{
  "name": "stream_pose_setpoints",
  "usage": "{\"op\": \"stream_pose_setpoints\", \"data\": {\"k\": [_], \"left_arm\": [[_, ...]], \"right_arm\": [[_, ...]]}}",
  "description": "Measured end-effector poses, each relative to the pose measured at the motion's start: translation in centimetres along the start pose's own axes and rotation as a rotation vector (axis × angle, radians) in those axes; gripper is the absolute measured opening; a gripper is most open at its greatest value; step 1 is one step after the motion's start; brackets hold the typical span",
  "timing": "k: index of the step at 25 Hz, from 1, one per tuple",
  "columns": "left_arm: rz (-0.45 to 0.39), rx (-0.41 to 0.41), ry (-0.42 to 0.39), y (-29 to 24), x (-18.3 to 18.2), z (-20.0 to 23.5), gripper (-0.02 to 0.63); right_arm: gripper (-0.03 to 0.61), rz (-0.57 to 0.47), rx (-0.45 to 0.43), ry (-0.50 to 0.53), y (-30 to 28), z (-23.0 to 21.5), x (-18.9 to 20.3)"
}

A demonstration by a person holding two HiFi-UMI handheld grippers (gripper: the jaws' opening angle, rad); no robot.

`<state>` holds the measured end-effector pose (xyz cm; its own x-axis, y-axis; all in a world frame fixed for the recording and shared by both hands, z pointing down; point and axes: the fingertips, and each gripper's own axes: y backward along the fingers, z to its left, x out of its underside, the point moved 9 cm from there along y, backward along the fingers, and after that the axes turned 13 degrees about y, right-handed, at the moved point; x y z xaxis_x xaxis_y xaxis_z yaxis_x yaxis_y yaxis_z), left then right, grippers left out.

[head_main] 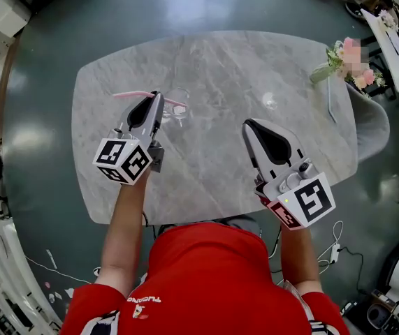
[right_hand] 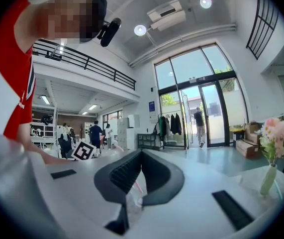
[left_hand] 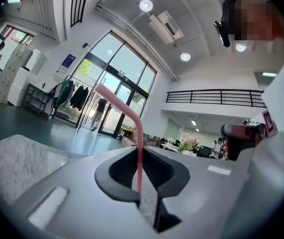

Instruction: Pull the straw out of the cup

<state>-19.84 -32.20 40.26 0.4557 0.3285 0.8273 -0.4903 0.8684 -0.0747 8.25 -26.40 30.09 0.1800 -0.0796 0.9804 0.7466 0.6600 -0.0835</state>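
My left gripper [head_main: 158,98] is shut on a pink bendy straw [head_main: 131,94] and hovers over the marble table [head_main: 213,173] at its left side. In the left gripper view the straw [left_hand: 140,148] rises from between the closed jaws of that gripper [left_hand: 142,189] and bends off to the left at its top. A clear glass cup [head_main: 179,110] stands just right of the jaw tips. The straw's other end overlaps its rim, and I cannot tell whether it is inside. My right gripper [head_main: 249,125] [right_hand: 126,205] hangs shut and empty over the table's right half.
A second small clear glass [head_main: 270,102] stands beyond the right gripper. A vase of pink flowers [head_main: 346,58] [right_hand: 276,148] sits at the table's far right corner, beside a grey chair [head_main: 370,121]. The person's red shirt [head_main: 220,278] is at the near edge.
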Motion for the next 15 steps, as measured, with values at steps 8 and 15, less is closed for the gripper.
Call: {"op": "stream_pose_setpoints", "data": {"k": [8, 15], "left_arm": [[-0.109, 0.061, -0.041, 3.7, -3.2, -4.6, 0.034], [-0.170, 0.089, -0.116, 7.1, -5.1, -7.9, 0.034]], "right_arm": [[0.002, -0.040, -0.008, -0.009, 0.4, 0.9, -0.5], [0.002, -0.093, -0.010, -0.014, 0.9, 1.7, -1.3]]}}
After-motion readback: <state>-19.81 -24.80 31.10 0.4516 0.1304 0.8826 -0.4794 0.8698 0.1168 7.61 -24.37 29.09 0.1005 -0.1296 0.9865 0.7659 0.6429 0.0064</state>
